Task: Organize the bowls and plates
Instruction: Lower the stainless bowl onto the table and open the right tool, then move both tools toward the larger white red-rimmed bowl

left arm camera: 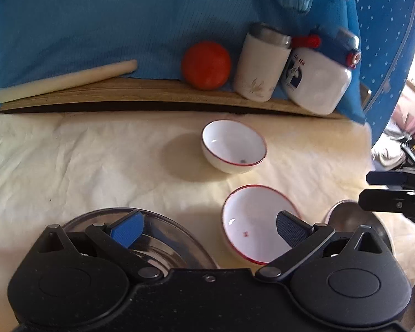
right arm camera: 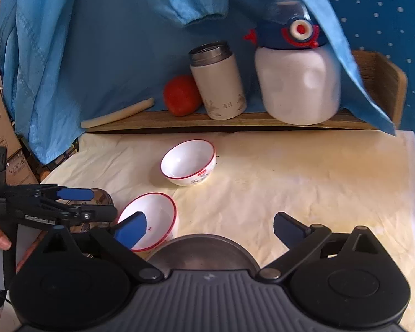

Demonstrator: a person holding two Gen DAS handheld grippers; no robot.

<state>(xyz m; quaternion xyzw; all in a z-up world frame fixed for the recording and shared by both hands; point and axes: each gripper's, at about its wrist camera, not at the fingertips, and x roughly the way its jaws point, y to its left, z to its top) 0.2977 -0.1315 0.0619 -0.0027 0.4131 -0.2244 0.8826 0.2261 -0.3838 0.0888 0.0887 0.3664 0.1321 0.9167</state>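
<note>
Two white red-rimmed bowls stand on the cream cloth: a far bowl [left arm camera: 233,145] [right arm camera: 189,166] and a near bowl [left arm camera: 258,222] [right arm camera: 156,218]. A steel plate [left arm camera: 168,235] lies under my left gripper [left arm camera: 209,229], which is open and empty above it. A steel bowl [left arm camera: 351,218] [right arm camera: 202,251] sits right of the near bowl, just below my right gripper [right arm camera: 210,229], open and empty. The left gripper also shows in the right wrist view [right arm camera: 94,202], and the right gripper in the left wrist view [left arm camera: 365,188].
A wooden shelf [left arm camera: 152,94] at the back carries a cream rolling pin [left arm camera: 63,81], a red ball [left arm camera: 206,65], a white flask [left arm camera: 261,65] and a white bottle with blue cap [left arm camera: 318,74]. Blue fabric hangs behind. Cardboard boxes [right arm camera: 2,127] stand at the left.
</note>
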